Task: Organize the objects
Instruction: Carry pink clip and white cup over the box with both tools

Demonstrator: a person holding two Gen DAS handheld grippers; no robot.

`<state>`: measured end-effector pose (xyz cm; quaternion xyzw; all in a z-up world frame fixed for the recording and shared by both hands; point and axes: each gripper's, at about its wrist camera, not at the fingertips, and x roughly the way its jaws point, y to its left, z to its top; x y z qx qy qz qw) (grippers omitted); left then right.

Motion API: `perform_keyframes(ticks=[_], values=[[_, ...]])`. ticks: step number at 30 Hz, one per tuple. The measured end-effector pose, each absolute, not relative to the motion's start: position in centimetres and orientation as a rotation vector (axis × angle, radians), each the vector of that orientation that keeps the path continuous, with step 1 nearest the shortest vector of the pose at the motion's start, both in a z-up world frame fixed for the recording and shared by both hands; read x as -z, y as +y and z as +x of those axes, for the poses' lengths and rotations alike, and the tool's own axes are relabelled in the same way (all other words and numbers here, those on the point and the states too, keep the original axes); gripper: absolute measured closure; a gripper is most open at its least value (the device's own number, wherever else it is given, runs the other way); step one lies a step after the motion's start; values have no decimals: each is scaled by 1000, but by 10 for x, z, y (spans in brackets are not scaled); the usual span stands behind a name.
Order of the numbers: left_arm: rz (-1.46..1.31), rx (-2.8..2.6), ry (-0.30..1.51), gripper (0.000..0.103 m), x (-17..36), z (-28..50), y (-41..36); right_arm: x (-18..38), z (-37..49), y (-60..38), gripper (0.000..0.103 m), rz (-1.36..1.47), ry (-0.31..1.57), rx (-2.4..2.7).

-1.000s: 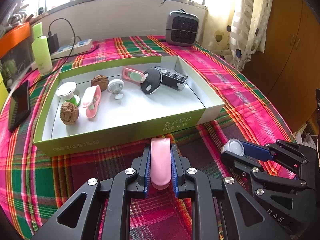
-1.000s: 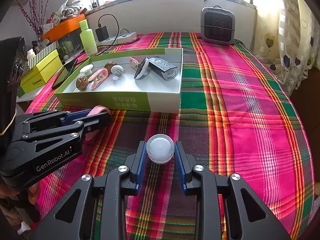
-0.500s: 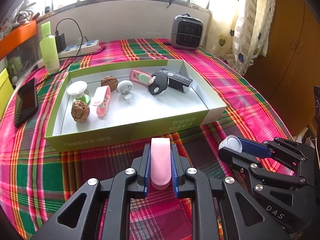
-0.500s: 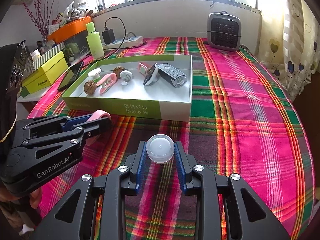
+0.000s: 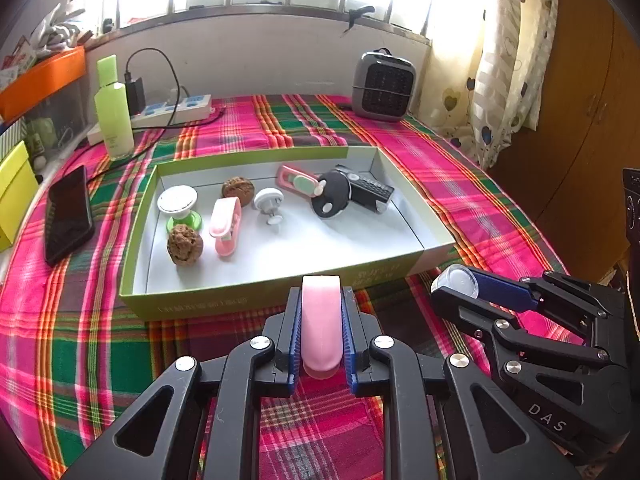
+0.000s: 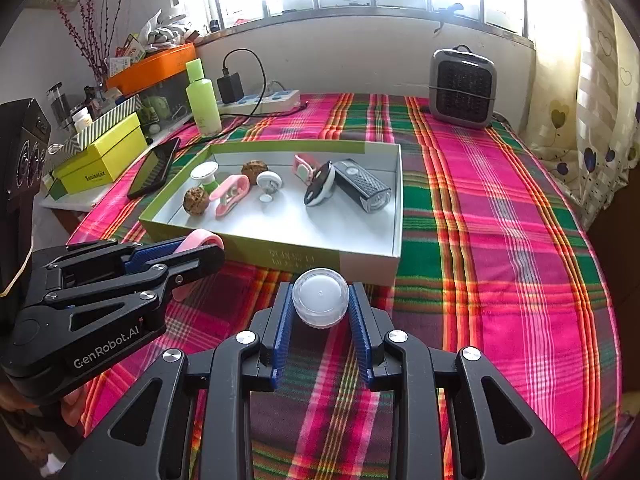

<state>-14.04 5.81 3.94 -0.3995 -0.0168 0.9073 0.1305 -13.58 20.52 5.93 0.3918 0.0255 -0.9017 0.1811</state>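
Observation:
My left gripper (image 5: pixel 320 300) is shut on a pink clip (image 5: pixel 321 328) and holds it just in front of the near wall of the green box (image 5: pixel 192 304). My right gripper (image 6: pixel 320 300) is shut on a small round white jar (image 6: pixel 320 297), also in front of the box (image 6: pixel 372 264). The left gripper (image 6: pixel 200 252) shows in the right wrist view, the right gripper (image 5: pixel 452 288) in the left wrist view. In the box lie two walnuts (image 5: pixel 185 245), another pink clip (image 5: pixel 226 226), a white-and-green cap (image 5: pixel 178 202), a white plug (image 5: pixel 269 202), a pink-green item (image 5: pixel 298 180), a black round device (image 5: pixel 332 200) and a black light (image 5: pixel 368 192).
A plaid cloth (image 6: pixel 500 220) covers the table. A phone (image 5: pixel 68 212), a green bottle (image 5: pixel 114 120), a power strip (image 5: pixel 176 110) and a yellow box (image 6: pixel 104 156) stand at the left and back. A small heater (image 5: pixel 382 86) stands at the back right, near a curtain (image 5: pixel 508 60).
Both grippers have risen and pulled back from the box, each keeping its object; the box looks farther away and more of the window shows.

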Motion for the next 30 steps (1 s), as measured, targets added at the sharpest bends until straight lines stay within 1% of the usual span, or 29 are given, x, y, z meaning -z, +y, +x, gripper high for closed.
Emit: perform_keyframes(ticks=[18, 30], values=[[-1157, -2665, -64, 87, -50, -170, 46, -69, -171, 191, 74, 1081, 88, 2538], [-1200, -2660, -71, 87, -41, -195, 43, -61, -198, 184, 74, 1117, 100, 2518]])
